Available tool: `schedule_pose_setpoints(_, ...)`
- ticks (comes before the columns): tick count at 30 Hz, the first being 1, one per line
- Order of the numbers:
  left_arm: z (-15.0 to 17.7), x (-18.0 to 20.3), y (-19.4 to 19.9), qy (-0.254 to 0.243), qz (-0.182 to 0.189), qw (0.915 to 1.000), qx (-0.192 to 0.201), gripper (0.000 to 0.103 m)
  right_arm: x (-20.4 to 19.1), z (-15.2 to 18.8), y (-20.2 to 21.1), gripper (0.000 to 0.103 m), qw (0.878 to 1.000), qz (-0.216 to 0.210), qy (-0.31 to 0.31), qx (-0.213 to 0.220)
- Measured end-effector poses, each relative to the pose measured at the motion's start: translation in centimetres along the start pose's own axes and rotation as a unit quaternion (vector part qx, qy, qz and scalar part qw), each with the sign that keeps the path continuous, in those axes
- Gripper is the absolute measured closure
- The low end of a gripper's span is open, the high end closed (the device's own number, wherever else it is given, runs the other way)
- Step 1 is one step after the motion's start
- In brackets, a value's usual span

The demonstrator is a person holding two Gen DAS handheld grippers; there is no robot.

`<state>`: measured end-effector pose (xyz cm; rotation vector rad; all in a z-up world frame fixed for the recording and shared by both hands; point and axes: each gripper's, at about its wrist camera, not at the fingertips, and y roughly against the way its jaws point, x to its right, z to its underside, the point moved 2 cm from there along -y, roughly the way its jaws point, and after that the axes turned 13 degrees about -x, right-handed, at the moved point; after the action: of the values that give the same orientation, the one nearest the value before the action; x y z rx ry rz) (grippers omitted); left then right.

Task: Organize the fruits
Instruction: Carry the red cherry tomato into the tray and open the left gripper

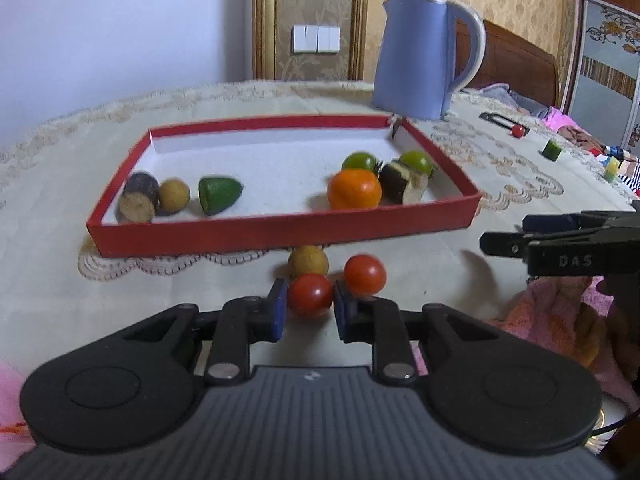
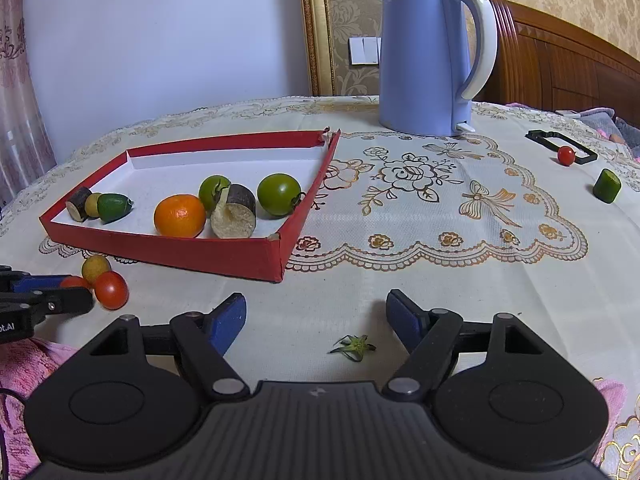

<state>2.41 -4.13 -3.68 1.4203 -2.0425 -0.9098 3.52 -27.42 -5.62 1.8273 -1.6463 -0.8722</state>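
Note:
My left gripper [image 1: 310,304] is shut on a red cherry tomato [image 1: 310,294], its blue pads pressing both sides, just in front of the red tray [image 1: 280,232]. A second red tomato [image 1: 365,274] and a yellowish round fruit [image 1: 308,261] lie right beside it on the cloth. Inside the tray lie an orange [image 1: 354,189], two green tomatoes [image 1: 360,161], a green half fruit [image 1: 220,195] and dark cut pieces [image 1: 402,182]. My right gripper [image 2: 316,322] stands open over bare cloth, nothing between its fingers; a green tomato stem [image 2: 354,346] lies just ahead of it.
A blue kettle [image 2: 428,60] stands behind the tray. At the far right lie a small red tomato [image 2: 566,155] by a black frame [image 2: 560,142] and a green cut piece [image 2: 607,186]. Pink cloth [image 1: 560,320] lies at the near table edge.

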Motion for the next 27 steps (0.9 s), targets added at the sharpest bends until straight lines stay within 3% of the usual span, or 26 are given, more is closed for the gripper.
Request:
schedule_pose_setpoints(9, -3.3, 0.1, 0.7, -0.005, -0.024, 0.9992, 0.033, 0.081, 0.0, 0.0, 0.0, 0.026, 1.000, 0.000, 0.000, 0.000)
schedule_pose_setpoints(21, -8.2, -1.5, -4.1, 0.032, -0.088, 0.9951, 0.033, 0.081, -0.1, 0.0, 0.0, 0.025, 1.000, 0.002, 0.002, -0.001)
schedule_pose_setpoints(27, -9.5, -2.0, -6.9, 0.038, -0.095, 0.9946, 0.014, 0.081, -0.1, 0.0, 0.0, 0.025, 1.000, 0.002, 0.002, -0.001)
